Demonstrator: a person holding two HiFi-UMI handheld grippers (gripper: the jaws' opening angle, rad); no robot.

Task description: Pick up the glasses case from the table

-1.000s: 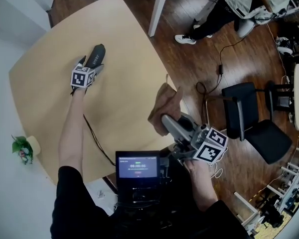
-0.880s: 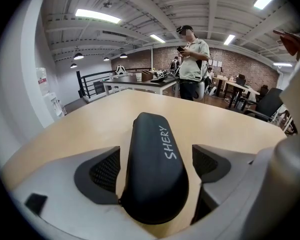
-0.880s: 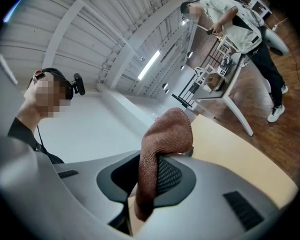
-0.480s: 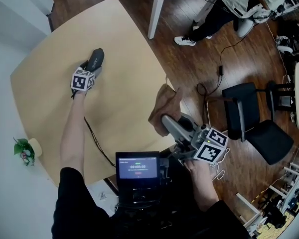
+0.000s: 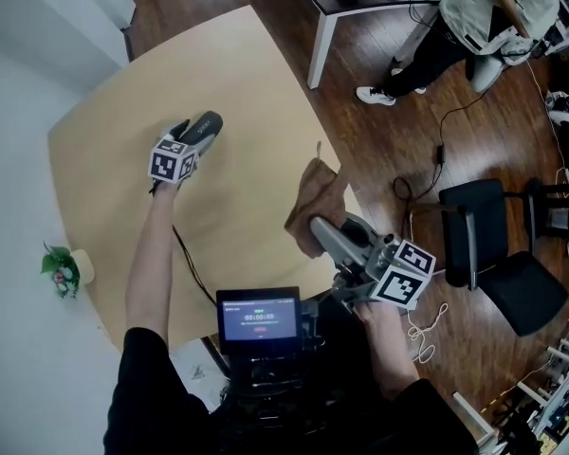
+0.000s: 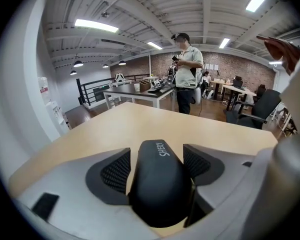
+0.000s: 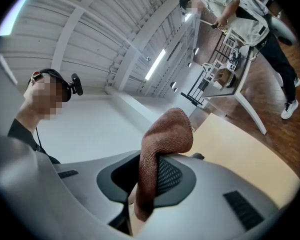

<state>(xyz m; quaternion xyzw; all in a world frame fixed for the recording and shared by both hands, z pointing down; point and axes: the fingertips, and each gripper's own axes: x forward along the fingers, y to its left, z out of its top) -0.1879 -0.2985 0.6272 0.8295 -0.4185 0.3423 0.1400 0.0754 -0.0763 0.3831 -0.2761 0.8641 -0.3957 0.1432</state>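
Between left tool's (image 5: 193, 139) closing jaws, glasses case (image 6: 157, 184), perhaps off table (image 5: 247, 74)

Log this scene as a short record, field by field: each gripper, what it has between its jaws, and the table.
left gripper: jaws closing, pads against the sides of the glasses case
glasses case: black, lengthwise between the left jaws
right gripper: shut on the brown cloth, near the table's edge
brown cloth: draped over one jaw, hanging between both
table: light wood, rounded corners
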